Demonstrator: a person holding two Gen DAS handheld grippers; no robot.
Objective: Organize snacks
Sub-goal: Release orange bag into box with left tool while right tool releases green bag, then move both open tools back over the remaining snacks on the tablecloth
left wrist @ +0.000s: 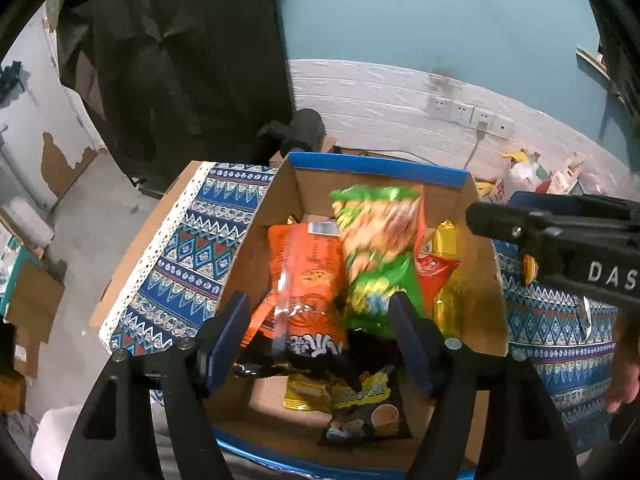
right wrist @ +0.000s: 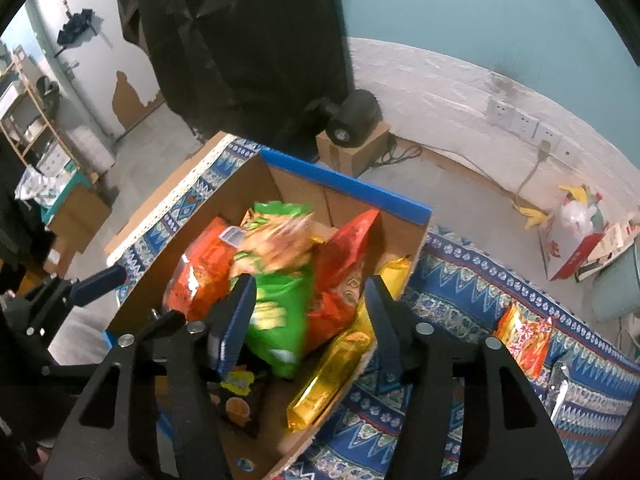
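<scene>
A cardboard box with blue rims (left wrist: 380, 168) (right wrist: 344, 184) stands on a patterned blue cloth and holds several snack bags. A green bag (left wrist: 376, 240) (right wrist: 276, 280) is blurred and lies on top, beside an orange bag (left wrist: 308, 280) (right wrist: 204, 272), a red bag (right wrist: 344, 272) and a gold bag (right wrist: 340, 364). A black bag (left wrist: 364, 412) lies at the box's near end. My left gripper (left wrist: 320, 340) is open above the box. My right gripper (right wrist: 308, 320) is open above the box, clear of the green bag. The right gripper's body (left wrist: 560, 240) shows in the left view.
An orange snack packet (right wrist: 524, 340) lies on the cloth (right wrist: 480, 280) to the right of the box. A black speaker on a small carton (right wrist: 352, 128), wall sockets with a cord (right wrist: 532, 128), and a red bag of clutter (right wrist: 580, 236) stand on the floor behind.
</scene>
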